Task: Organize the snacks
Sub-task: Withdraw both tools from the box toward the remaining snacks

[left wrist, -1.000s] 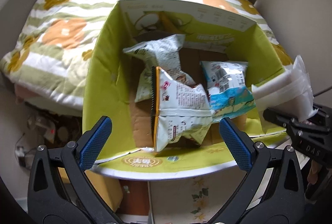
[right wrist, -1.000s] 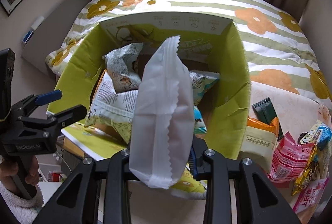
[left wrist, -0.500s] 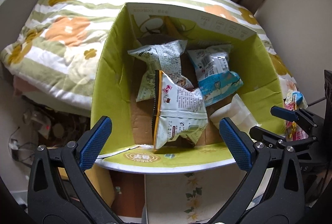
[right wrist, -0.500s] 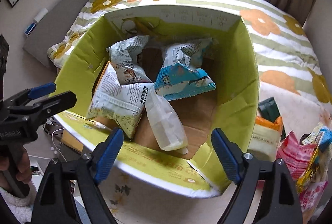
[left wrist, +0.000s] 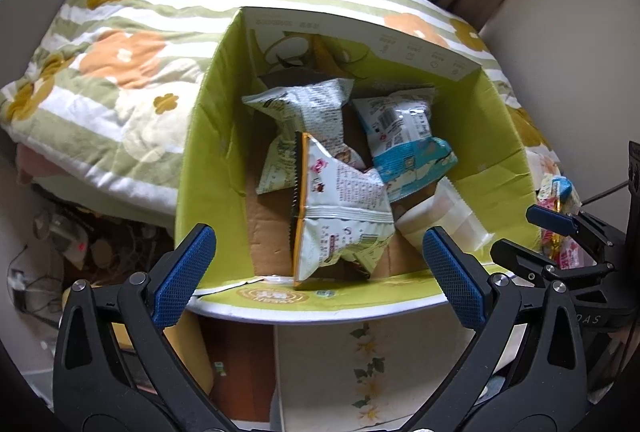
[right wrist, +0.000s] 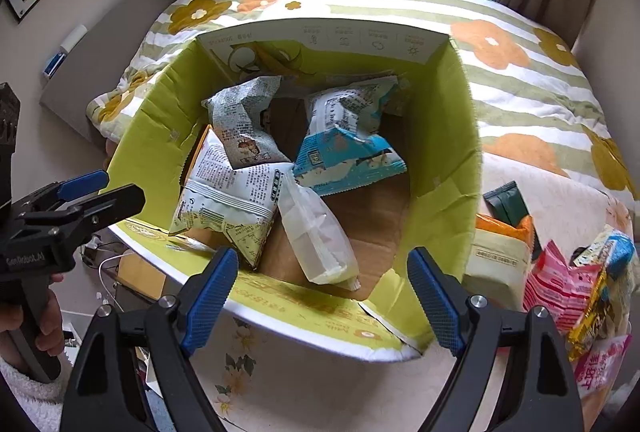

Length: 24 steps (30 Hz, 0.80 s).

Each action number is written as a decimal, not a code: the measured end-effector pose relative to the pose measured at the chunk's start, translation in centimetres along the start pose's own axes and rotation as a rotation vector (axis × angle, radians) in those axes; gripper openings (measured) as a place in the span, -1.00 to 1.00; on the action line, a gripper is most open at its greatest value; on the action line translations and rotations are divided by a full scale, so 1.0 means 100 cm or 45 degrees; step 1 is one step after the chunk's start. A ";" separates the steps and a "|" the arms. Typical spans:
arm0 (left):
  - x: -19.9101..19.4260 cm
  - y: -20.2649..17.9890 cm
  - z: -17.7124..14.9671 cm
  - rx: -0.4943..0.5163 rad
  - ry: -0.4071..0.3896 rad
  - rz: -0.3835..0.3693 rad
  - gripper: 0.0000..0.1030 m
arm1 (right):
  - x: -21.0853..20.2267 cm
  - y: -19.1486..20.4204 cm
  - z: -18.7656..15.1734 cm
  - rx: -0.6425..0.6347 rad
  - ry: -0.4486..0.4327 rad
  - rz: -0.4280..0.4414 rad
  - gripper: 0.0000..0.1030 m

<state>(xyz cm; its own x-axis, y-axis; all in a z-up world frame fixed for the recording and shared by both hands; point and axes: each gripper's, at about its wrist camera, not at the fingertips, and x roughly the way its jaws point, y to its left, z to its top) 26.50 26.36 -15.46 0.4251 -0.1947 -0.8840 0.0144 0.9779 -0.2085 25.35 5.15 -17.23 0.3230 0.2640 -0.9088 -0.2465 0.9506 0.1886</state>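
Observation:
An open green cardboard box [left wrist: 208, 152] [right wrist: 444, 192] holds several snack bags. A plain white packet [right wrist: 316, 236] [left wrist: 444, 216] lies on the box floor near the front. Beside it lie a white-and-orange bag [left wrist: 340, 216] [right wrist: 228, 200], a blue-and-white bag [left wrist: 404, 144] [right wrist: 348, 148] and a pale printed bag [left wrist: 308, 108] [right wrist: 244, 120]. My left gripper [left wrist: 320, 272] is open and empty at the box's near rim. My right gripper [right wrist: 324, 296] is open and empty above the near rim, just behind the white packet.
A flowered quilt [left wrist: 120, 64] lies behind and left of the box. Loose snack packs [right wrist: 568, 284] and a green and orange pouch [right wrist: 504, 220] lie right of the box. Each gripper shows at the other view's edge: the left [right wrist: 60, 216], the right [left wrist: 568, 244].
My right gripper opened and let the white packet drop into the box, where it now lies. The right gripper then drew back a little. The left gripper stayed open, shifting slightly.

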 end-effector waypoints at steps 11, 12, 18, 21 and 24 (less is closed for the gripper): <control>-0.010 -0.049 0.013 0.098 -0.051 -0.081 0.99 | -0.043 -0.026 -0.012 0.077 -0.137 -0.049 0.63; -0.010 -0.056 0.013 0.108 -0.056 -0.084 0.99 | -0.048 -0.032 -0.015 0.090 -0.155 -0.054 0.63; -0.017 -0.111 0.003 0.136 -0.086 -0.090 0.99 | -0.073 -0.075 -0.030 0.144 -0.245 -0.067 0.87; -0.017 -0.139 -0.005 0.132 -0.087 -0.107 0.99 | -0.087 -0.100 -0.039 0.141 -0.271 -0.065 0.95; -0.014 -0.171 -0.014 0.130 -0.082 -0.121 0.99 | -0.101 -0.127 -0.048 0.146 -0.287 -0.070 0.95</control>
<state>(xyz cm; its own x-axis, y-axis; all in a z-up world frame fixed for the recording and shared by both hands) 24.36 9.84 -11.25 0.4745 -0.2847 -0.8330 0.1476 0.9586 -0.2435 20.79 -10.35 -12.20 0.5316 0.2286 -0.8156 -0.1215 0.9735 0.1936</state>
